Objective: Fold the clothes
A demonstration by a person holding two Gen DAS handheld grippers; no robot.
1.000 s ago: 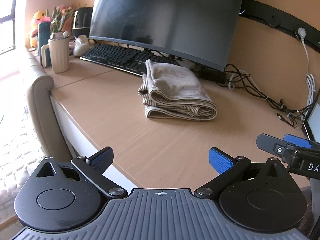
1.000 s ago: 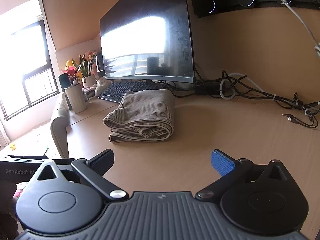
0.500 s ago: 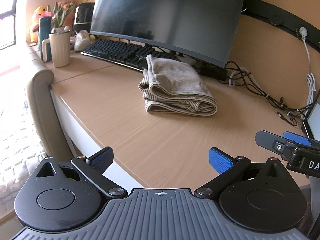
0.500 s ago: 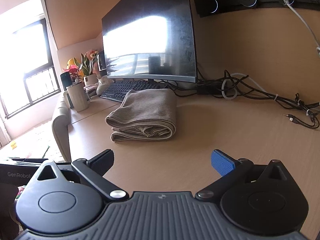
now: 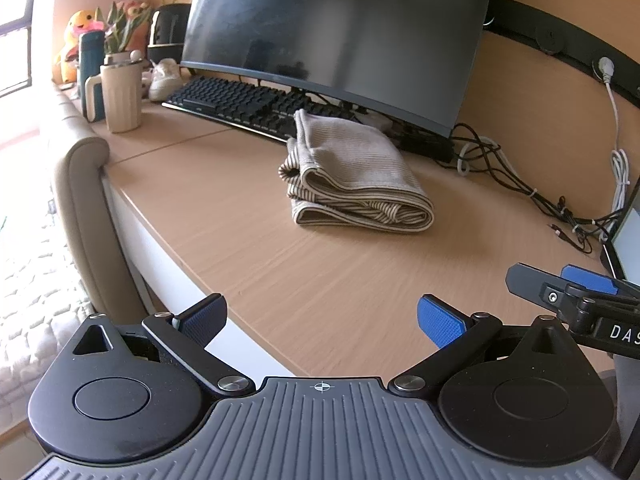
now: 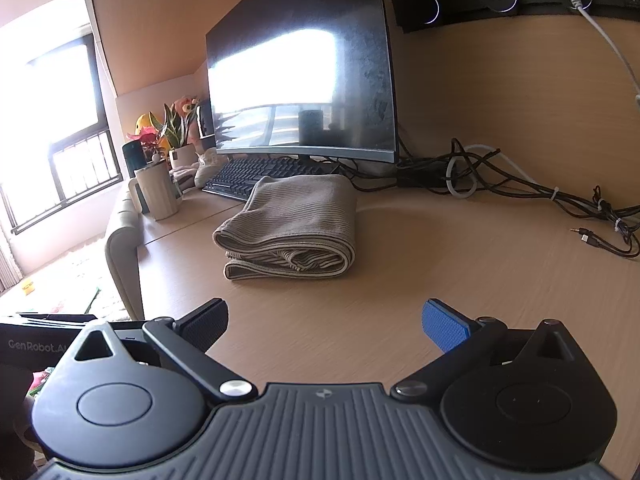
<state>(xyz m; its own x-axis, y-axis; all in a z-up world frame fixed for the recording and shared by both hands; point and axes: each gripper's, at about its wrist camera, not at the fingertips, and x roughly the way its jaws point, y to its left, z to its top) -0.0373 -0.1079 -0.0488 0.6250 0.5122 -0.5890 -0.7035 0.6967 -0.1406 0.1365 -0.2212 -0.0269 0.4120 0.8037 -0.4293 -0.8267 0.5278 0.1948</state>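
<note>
A dark curved monitor point(image 5: 336, 36) stands at the back of the wooden surface point(image 5: 248, 216), with a black keyboard point(image 5: 244, 102) in front of it. To the left stand a ribbed cream mug point(image 5: 120, 96), a teal bottle point(image 5: 89, 56), a potted plant point(image 6: 178, 132) and a yellow toy point(image 5: 78, 24). Tangled black cables point(image 6: 520, 188) trail along the wall to the right.

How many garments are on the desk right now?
1. A single folded beige striped garment lies on the desk, in front of the monitor and keyboard. Both tools are back from it. Nothing else clothing-like shows; outside these views, unknown.
</note>
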